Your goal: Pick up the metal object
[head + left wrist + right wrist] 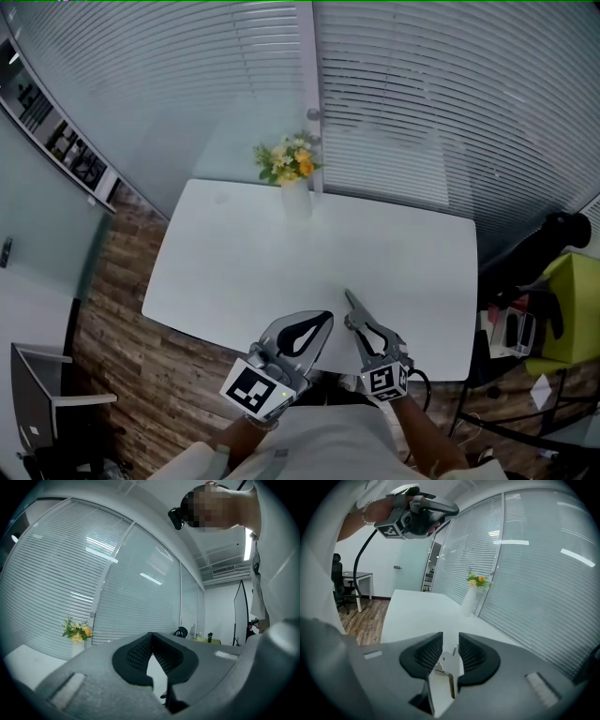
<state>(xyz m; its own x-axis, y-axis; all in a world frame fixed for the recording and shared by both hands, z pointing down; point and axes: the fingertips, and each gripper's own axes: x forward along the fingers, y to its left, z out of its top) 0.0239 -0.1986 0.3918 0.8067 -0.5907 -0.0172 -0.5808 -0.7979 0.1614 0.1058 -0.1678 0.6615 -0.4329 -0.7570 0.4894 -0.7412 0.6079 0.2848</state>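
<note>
Item one: metal object (446, 677), a small bright folded piece. I see it upright in the gap of the right hand-held gripper (450, 638), low down by the base of the pads, its narrow tip poking up between them. That gripper's jaws stand apart, with a strip of white tabletop (244, 253) showing between the pads above the tip, and I cannot see the pads pressing on it. The gripper hangs over the tabletop's 6 o'clock edge. Just beside it, at its 9 o'clock, is the left hand-held gripper (326, 319), with its tips closed together and nothing between them. A white vase of yellow flowers (292, 173) sits at the tabletop's 12 o'clock edge. Slatted blinds (422, 94) lie beyond it. There is wood floor (122, 309) at 9 o'clock.
</note>
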